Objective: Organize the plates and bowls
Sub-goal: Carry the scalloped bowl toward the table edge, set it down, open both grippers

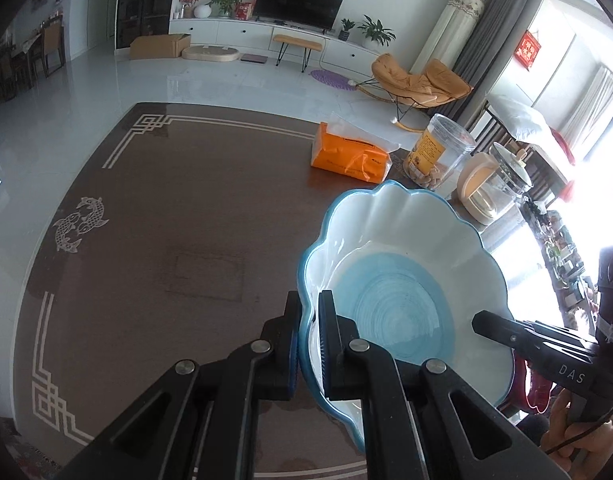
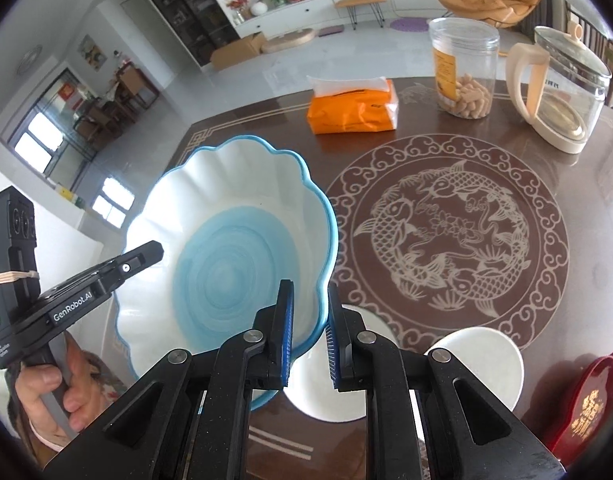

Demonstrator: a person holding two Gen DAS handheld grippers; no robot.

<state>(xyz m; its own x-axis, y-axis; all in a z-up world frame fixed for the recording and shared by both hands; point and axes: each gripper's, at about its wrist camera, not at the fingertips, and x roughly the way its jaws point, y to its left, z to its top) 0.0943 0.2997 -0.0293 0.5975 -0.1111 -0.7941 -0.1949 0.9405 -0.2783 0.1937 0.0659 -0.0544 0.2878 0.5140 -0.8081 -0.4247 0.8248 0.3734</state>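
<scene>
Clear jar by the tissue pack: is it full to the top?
No, the clear jar holds snacks only in its bottom part; above them it is empty, standing beside the tissue pack.

Each camera sits on a tool and looks down along its fingers, very close to the blue scalloped bowl [image 1: 402,280]. The left one sees the bowl on its right. The right one sees it on its left. Both show the brown surface [image 1: 166,220], the orange tissue pack [image 2: 352,106] and the TV wall far behind the bowl.
</scene>
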